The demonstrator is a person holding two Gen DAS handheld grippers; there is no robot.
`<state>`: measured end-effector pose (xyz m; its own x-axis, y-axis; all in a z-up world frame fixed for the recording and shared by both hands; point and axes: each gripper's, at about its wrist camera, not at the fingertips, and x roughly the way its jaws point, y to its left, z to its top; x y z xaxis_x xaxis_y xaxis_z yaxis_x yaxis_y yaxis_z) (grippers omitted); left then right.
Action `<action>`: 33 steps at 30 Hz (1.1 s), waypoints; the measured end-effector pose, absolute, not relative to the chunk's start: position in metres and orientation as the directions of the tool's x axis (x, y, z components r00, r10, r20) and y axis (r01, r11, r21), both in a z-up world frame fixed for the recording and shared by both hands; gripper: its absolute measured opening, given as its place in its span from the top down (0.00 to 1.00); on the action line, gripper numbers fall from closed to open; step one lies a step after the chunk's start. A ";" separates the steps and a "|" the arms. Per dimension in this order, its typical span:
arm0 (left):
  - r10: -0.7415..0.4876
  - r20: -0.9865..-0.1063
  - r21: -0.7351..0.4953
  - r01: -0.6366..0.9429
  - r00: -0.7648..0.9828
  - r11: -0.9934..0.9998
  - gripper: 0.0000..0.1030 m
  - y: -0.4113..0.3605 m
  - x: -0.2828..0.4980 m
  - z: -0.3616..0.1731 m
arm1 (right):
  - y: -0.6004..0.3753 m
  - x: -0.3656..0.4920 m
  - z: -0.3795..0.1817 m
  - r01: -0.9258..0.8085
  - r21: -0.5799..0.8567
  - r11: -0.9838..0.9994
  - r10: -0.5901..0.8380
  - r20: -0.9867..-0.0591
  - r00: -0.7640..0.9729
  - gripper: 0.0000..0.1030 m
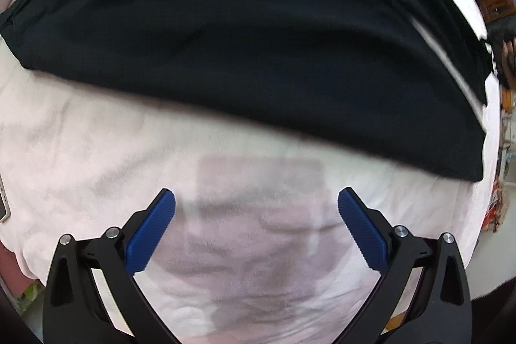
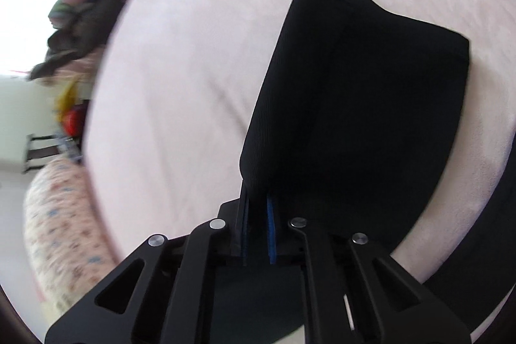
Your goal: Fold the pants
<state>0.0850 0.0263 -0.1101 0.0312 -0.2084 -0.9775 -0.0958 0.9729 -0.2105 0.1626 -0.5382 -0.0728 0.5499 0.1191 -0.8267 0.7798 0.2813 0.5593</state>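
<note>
The black pants (image 1: 258, 31) lie across the upper half of the left wrist view on a pale pink bed cover (image 1: 80, 157), their lower edge running from the left edge down towards the right. In the right wrist view the same dark cloth fills the centre and right of the frame, rising from the bottom centre to a squared-off end at the upper right. The right gripper (image 2: 258, 228) has its jaws together on a bunched edge of the pants, the blue pads pressed on cloth with only that thickness between them. The left gripper (image 1: 256, 205) stands with its jaws wide apart at the bottom of its frame, over bare cover and holding nothing; its blue pads (image 1: 151, 234) are clear of the fabric, which lies well above them in the picture. The chief risk, as I judge it, is the one-sided hold: lifted by a single pinch, the cloth may swing or twist, so the fold lands skewed. The pinch also looks to sit near the very edge (how many layers it has caught cannot be told), so a layer could slip free mid-carry. Should the left gripper close where it now is, it would likely snag the bed cover instead.
</note>
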 end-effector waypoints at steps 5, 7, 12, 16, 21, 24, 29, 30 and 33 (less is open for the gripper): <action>-0.294 -0.934 -0.333 -0.191 0.204 0.924 0.02 0.055 0.107 -0.078 | -0.522 0.112 -0.083 0.649 0.681 0.339 0.186 -0.725 0.663 0.92; -0.304 -0.922 -0.355 -0.211 0.240 0.911 0.02 0.064 0.119 -0.069 | -0.511 0.119 -0.075 0.615 0.710 0.344 0.216 -0.697 0.684 0.92; -0.297 -0.917 -0.348 -0.169 0.267 0.922 0.02 0.063 0.146 -0.055 | -0.474 0.062 -0.094 0.602 0.713 0.361 0.270 -0.697 0.664 0.92; -0.351 -0.891 -0.410 -0.176 0.289 0.895 0.02 0.061 0.176 -0.057 | -0.467 0.056 -0.116 0.623 0.720 0.306 0.294 -0.693 0.658 0.92; -0.352 -0.875 -0.440 -0.242 0.333 0.865 0.02 0.043 0.185 -0.060 | -0.471 0.062 -0.121 0.624 0.732 0.274 0.303 -0.681 0.666 0.92; -0.341 -0.882 -0.432 -0.266 0.325 0.862 0.02 0.038 0.184 -0.065 | -0.472 0.061 -0.121 0.618 0.739 0.268 0.305 -0.674 0.673 0.92; -0.372 -0.889 -0.442 -0.280 0.268 0.852 0.02 0.031 0.172 -0.077 | -0.474 0.054 -0.130 0.640 0.732 0.234 0.326 -0.679 0.658 0.92; -0.375 -0.889 -0.443 -0.286 0.261 0.850 0.02 0.031 0.172 -0.079 | -0.472 0.048 -0.133 0.650 0.726 0.226 0.333 -0.684 0.649 0.92; -0.375 -0.892 -0.441 -0.306 0.252 0.844 0.02 0.031 0.173 -0.084 | -0.468 0.035 -0.147 0.681 0.704 0.199 0.348 -0.701 0.623 0.92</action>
<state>0.1725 0.0309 -0.0835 0.2519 -0.3745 -0.8923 -0.3055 0.8441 -0.4406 0.0347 -0.4678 -0.1472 0.6230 0.3478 -0.7007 0.6814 0.1986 0.7044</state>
